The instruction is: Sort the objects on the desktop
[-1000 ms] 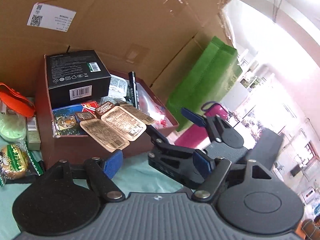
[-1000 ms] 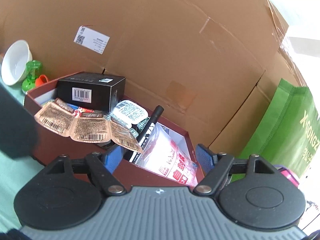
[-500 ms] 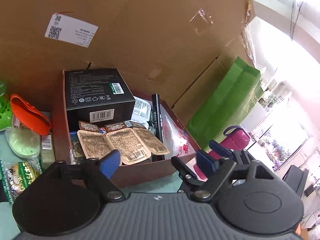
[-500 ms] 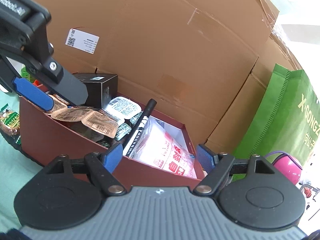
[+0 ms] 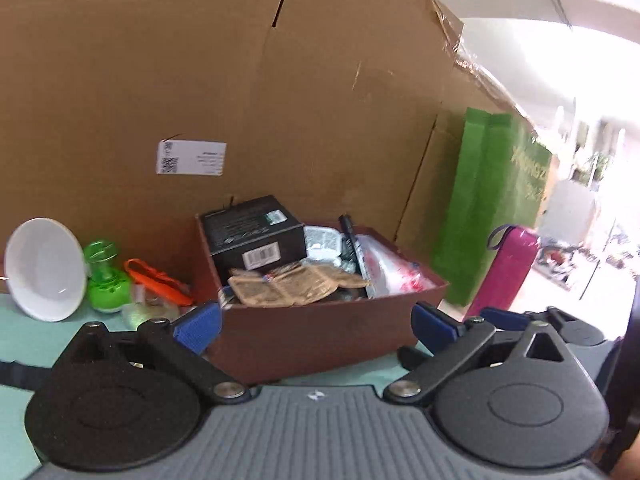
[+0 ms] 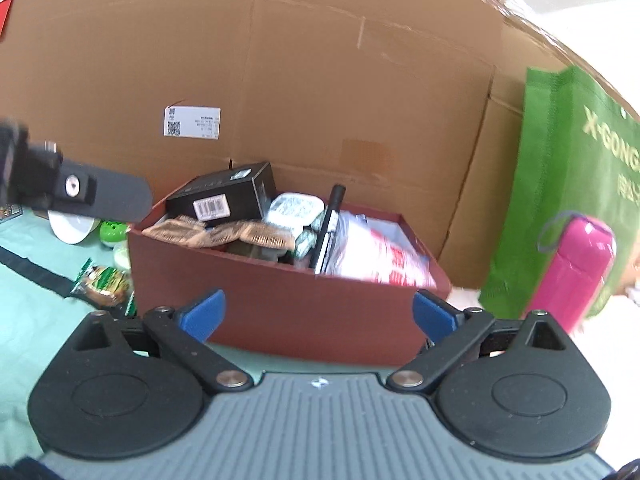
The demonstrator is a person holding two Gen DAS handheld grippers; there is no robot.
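A dark red box (image 5: 320, 332) (image 6: 280, 304) stands on the green mat. It holds a black carton (image 5: 256, 232) (image 6: 224, 196), brown sachets (image 5: 288, 288) (image 6: 224, 234), a black marker (image 5: 349, 240) (image 6: 330, 224), a white tub (image 6: 294, 208) and a red-printed plastic bag (image 5: 388, 276) (image 6: 376, 252). My left gripper (image 5: 316, 322) is open and empty, in front of the box. My right gripper (image 6: 318, 312) is open and empty, also in front of the box. Part of the left gripper (image 6: 80, 192) shows at the left edge of the right wrist view.
Left of the box lie a white bowl (image 5: 44, 268), a green bottle (image 5: 106, 284), an orange item (image 5: 156, 280) and a snack packet (image 6: 104, 280). Large cardboard (image 5: 240, 80) stands behind. A green bag (image 6: 576, 184) and pink flask (image 6: 576, 268) stand to the right.
Both grippers have pulled back from the box, which now looks smaller and farther. The white bowl and green bottle have come into the left wrist view. Both stay open and empty.
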